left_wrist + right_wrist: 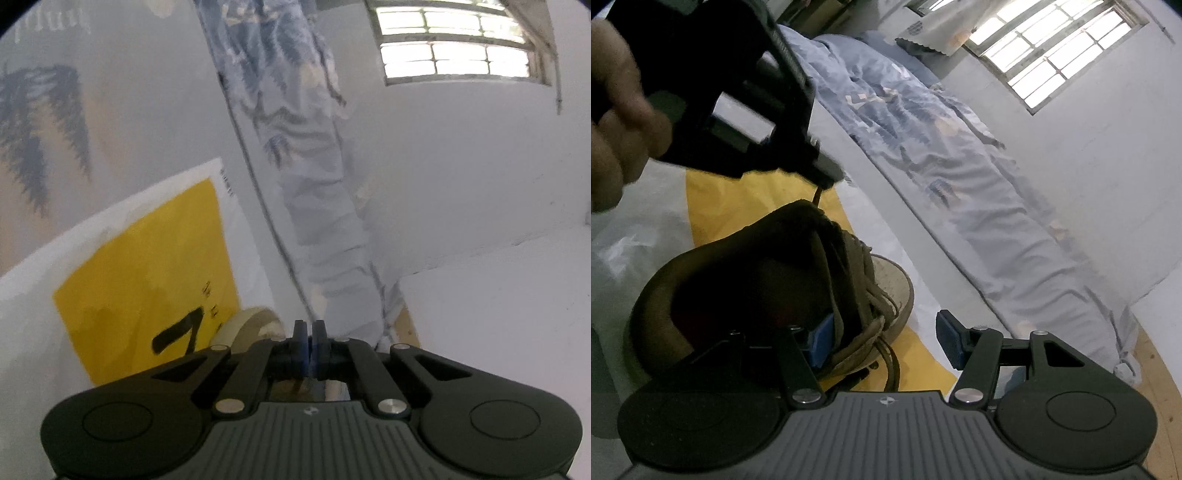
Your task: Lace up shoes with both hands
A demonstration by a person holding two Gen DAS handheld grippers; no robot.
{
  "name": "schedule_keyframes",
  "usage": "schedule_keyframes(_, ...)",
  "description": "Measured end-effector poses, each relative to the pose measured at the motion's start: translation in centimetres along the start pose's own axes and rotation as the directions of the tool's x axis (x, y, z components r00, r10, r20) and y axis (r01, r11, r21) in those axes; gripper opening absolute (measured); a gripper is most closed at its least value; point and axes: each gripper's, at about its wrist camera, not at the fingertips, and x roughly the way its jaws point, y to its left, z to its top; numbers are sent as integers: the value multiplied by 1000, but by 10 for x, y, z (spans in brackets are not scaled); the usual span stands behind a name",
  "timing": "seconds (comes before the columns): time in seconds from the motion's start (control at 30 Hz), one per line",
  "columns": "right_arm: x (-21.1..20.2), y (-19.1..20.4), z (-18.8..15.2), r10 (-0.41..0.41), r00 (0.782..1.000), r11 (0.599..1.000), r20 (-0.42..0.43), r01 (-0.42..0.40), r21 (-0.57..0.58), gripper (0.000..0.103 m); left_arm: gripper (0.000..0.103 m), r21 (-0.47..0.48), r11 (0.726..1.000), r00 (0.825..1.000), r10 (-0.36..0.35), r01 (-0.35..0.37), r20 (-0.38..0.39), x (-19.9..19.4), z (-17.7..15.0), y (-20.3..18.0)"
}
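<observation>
A brown shoe (746, 280) with a pale sole lies on a yellow and white sheet (713, 192), its opening toward the right wrist camera. My right gripper (886, 341) is open. Its left blue pad (822, 341) sits inside the shoe's collar, its right pad (948, 341) stands outside, and the laced flap and loose brown laces (882, 306) lie between them. My left gripper (827, 173), held by a hand (613, 110), hovers above the shoe, shut on a taut brown lace end (817, 194). In the left wrist view the gripper (309, 332) is shut, with the shoe's pale toe rim (255, 321) just beyond it.
A bed with a blue patterned quilt (945, 147) runs along the far side of the sheet, its edge close to the shoe. A barred window (1052, 51) is set in the white wall behind. Wooden floor (1160, 373) shows at the right.
</observation>
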Motion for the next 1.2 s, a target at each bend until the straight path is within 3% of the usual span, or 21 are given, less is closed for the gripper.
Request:
schedule_keyframes(0.2,-6,5,2,-30,1000,998,6,31,-52,60,0,23,999,993,-49,47,108,-16,25,-6)
schedule_keyframes(0.47,-1,3,2,-17,1000,1000,-1,17,-21,60,0,-39,999,1000,-11,11,3,-9,0,3)
schedule_keyframes(0.63,1,0,3,-11,1000,1000,0,11,-13,60,22,-79,996,1000,31,-31,-2,-8,-10,9)
schedule_keyframes(1.07,1,-1,2,-7,1000,1000,7,7,3,60,26,-114,986,992,126,-124,6,-15,-23,16)
schedule_keyframes(1.2,2,-2,3,-4,1000,1000,5,4,7,60,26,-170,981,995,96,-96,-7,-19,-30,19)
